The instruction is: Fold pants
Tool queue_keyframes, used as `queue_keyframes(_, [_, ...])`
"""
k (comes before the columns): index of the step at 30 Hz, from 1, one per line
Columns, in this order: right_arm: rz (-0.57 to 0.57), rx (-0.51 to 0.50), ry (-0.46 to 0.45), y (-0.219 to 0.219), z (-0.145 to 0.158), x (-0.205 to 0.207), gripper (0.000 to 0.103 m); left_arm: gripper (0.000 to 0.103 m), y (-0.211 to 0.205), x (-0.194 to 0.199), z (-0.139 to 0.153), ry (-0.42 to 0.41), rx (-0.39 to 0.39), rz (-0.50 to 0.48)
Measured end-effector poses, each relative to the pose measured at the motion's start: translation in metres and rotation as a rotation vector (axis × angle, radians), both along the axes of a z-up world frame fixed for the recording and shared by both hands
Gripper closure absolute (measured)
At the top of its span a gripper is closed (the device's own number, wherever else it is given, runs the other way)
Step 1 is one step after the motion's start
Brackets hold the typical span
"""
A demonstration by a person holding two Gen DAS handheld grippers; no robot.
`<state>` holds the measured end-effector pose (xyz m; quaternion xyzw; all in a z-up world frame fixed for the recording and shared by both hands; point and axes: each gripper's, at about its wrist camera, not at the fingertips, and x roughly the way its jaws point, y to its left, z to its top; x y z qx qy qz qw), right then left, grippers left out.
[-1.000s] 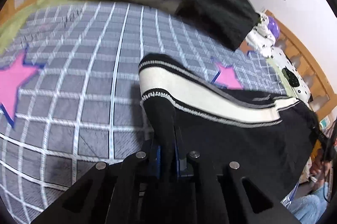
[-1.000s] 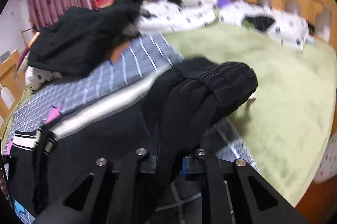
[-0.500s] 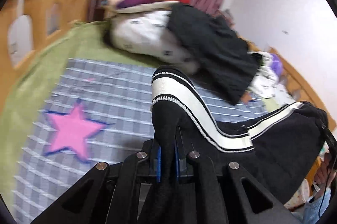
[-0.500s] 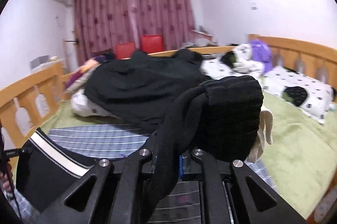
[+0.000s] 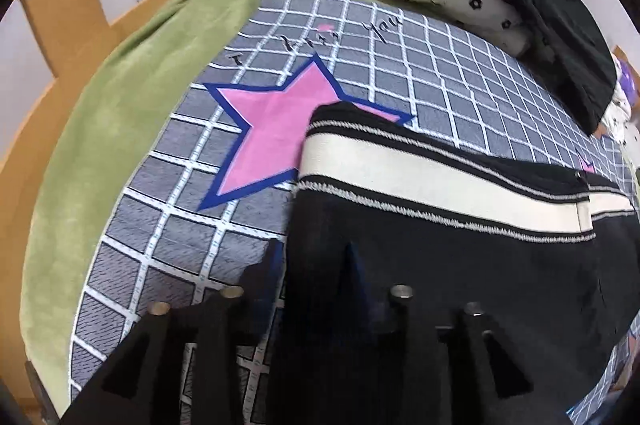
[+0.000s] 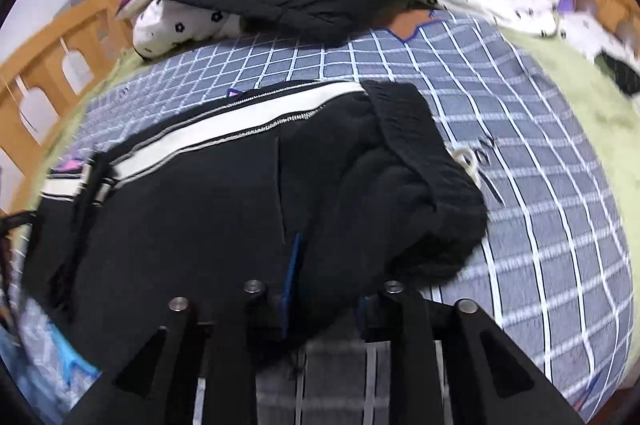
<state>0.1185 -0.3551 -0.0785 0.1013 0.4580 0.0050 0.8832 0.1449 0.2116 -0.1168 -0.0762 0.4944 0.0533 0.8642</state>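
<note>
black pants (image 5: 460, 257) with a cream side stripe lie spread on a grey checked blanket (image 5: 460, 73) over a bed. the left gripper (image 5: 312, 265) and right gripper (image 6: 328, 265) each have jaws parted, with pant fabric lying between them.

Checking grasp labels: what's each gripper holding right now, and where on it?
Both grippers look open, so nothing is clamped. The pants lie between the left gripper's fingers at the leg end, and the right gripper's near the waistband.
</note>
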Motion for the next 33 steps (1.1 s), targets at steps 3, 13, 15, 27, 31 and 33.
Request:
queue_keyframes(3, [-0.073, 0.018, -0.012, -0.017, 0.003, -0.02, 0.037, 0.043, -0.006, -0.004, 0.006, -0.041, 0.007, 0.006])
queue_keyframes(13, [-0.281, 0.349, 0.027, -0.052, -0.025, 0.027, 0.011, 0.038, -0.036, -0.018, 0.024, -0.161, 0.081, -0.046])
queue_keyframes(15, [-0.31, 0.312, 0.052, -0.051, -0.03, 0.041, 0.012, 0.038, -0.037, -0.019, 0.025, -0.169, 0.079, -0.044])
queue_keyframes(27, [-0.038, -0.206, -0.188, -0.007, 0.019, 0.018, 0.039, 0.038, -0.027, -0.025, 0.024, -0.142, 0.01, -0.019])
queue_keyframes(31, [-0.122, -0.109, 0.0, -0.038, -0.008, 0.014, 0.038, 0.038, -0.022, -0.037, 0.026, -0.12, -0.042, -0.003])
queue_keyframes(33, [-0.178, -0.077, -0.018, -0.048, 0.005, 0.0, 0.038, 0.038, -0.02, -0.046, 0.024, -0.092, -0.043, 0.02])
